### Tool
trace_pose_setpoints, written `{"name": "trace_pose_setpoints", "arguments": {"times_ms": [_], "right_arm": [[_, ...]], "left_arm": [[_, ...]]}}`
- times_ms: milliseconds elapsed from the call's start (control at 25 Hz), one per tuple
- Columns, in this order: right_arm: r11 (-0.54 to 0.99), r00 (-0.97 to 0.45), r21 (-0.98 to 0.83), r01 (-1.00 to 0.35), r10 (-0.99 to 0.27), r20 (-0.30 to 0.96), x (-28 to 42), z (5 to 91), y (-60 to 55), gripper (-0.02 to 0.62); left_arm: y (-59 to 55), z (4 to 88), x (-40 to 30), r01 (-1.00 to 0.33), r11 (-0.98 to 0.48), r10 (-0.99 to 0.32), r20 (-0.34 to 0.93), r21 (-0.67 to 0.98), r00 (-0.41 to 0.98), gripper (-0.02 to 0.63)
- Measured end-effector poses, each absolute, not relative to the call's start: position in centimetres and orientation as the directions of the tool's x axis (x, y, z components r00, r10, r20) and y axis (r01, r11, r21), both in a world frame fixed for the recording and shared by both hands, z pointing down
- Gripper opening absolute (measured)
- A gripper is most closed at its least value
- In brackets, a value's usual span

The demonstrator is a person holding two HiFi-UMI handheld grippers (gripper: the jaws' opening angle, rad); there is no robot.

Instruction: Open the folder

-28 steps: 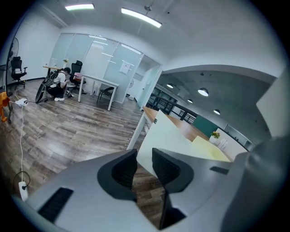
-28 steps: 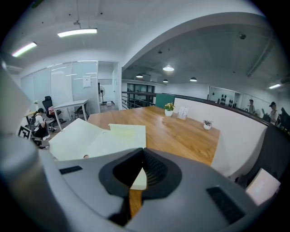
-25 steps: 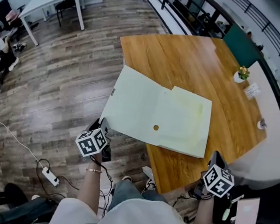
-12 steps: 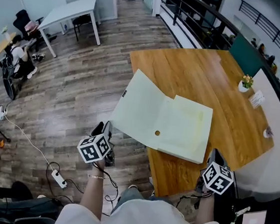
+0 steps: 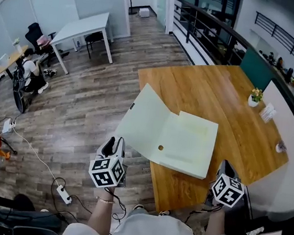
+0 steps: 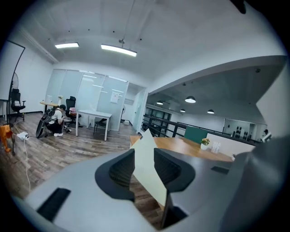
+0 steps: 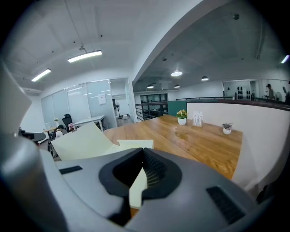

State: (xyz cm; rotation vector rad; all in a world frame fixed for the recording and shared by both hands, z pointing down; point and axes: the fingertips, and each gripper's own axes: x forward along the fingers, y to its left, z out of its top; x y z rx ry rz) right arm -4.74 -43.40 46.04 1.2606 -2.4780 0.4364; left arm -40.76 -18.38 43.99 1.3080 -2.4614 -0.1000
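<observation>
A pale yellow-green folder [image 5: 186,142] lies at the near corner of the wooden table [image 5: 218,91]. Its front cover [image 5: 144,119] is swung up and to the left, past the table's edge and over the floor. My left gripper [image 5: 113,147] is at the cover's near left corner. In the left gripper view the cover [image 6: 146,156] stands edge-on between the pads, with the left gripper [image 6: 144,170] shut on it. My right gripper [image 5: 224,168] is at the folder's near right corner. A pale edge of the folder [image 7: 137,188] is pinched in the right gripper [image 7: 140,177].
A small potted plant [image 5: 254,96], a card holder [image 5: 267,112] and a small object [image 5: 280,148] stand at the table's far right. To the left, a white table [image 5: 86,26], a seated person [image 5: 28,69] and a power strip [image 5: 64,195] on the wooden floor. A railing [image 5: 210,26] runs behind.
My left gripper has risen with the cover's corner, so the cover stands steeper and higher off the folder. My right gripper has hardly shifted at the near right corner.
</observation>
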Motion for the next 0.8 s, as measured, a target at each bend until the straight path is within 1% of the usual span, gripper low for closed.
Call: {"name": "trace_pose_setpoints", "arguments": {"times_ms": [200,480,800], "right_arm": [[0.570,-0.569,-0.127,-0.812,-0.722,0.394,-4.3,45.2,-43.0,0.002],[0.553,-0.561,-0.141,-0.821,-0.739,0.372,-3.6,44.7,-41.8,0.002],[0.520,-0.537,-0.153,-0.840,-0.762,0.361,-3.1,44.8,-40.7,0.002]], "left_arm": [[-20.4,43.0,-38.8,-0.822,0.534,-0.837,0.262,0.198,-0.481,0.079],[-22.4,42.2,-38.0,-0.850,0.504,-0.853,0.248,0.155,-0.460,0.005],[-23.4,42.3,-38.4,-0.882,0.454,-0.875,0.250,0.128,-0.415,0.002]]}}
